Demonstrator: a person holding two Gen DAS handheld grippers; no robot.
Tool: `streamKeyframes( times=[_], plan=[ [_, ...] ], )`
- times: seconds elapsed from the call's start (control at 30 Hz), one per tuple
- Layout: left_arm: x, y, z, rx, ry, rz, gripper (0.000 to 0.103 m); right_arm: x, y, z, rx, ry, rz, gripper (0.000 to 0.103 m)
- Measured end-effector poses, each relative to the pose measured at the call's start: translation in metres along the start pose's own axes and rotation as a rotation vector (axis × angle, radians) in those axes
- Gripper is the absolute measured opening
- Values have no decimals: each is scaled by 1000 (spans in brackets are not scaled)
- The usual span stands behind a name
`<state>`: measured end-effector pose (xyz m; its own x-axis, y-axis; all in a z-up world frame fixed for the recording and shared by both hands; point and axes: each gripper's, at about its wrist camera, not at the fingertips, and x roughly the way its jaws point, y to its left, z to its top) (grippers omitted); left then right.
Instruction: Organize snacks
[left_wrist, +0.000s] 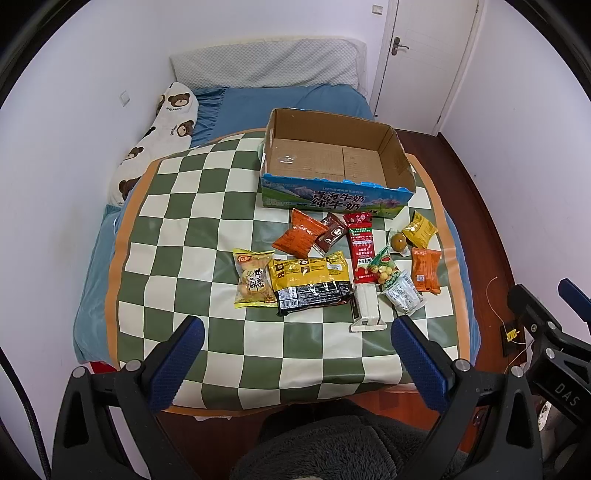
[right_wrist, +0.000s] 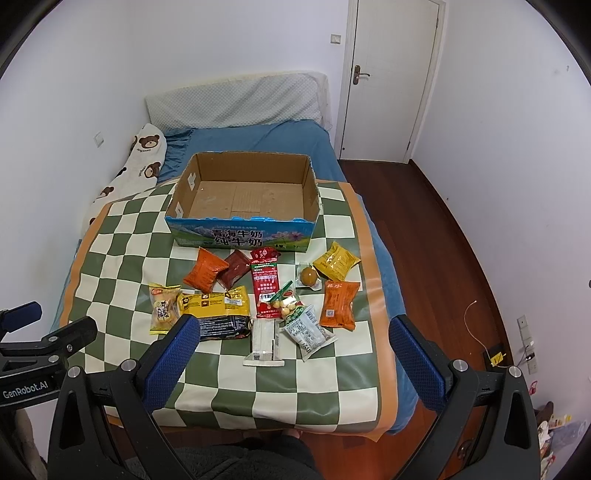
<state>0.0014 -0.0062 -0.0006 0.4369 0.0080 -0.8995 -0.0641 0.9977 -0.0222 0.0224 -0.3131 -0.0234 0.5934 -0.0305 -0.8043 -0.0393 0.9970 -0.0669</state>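
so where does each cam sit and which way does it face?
Left wrist: on the left gripper, angled down over the near edge of the checkered mat; its open blue pads frame the snacks and the empty cardboard box; the right gripper shows at the right edge, a dark fuzzy garment below.
Right wrist: on the right gripper, same downward aim from further right; open pads, the left gripper at the left edge.
Shared: the mat, the box, the snack pile, blue bed, door.

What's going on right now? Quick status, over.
Left hand-held gripper and right hand-held gripper open, empty. Snacks loose on checkered mat; cardboard box empty. Nothing blocking.
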Motion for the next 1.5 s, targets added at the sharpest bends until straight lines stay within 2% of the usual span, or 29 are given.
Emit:
streamKeyframes(
  times=[0.63, 1.5],
  plan=[
    [5, -4, 8, -6, -6, 0, 103, -1, -1, 2, 2, -7, -3, 103],
    [-8, -2, 8, 11, -25, -1, 103, -3, 2, 5, 8, -12, 0, 103]
  ],
)
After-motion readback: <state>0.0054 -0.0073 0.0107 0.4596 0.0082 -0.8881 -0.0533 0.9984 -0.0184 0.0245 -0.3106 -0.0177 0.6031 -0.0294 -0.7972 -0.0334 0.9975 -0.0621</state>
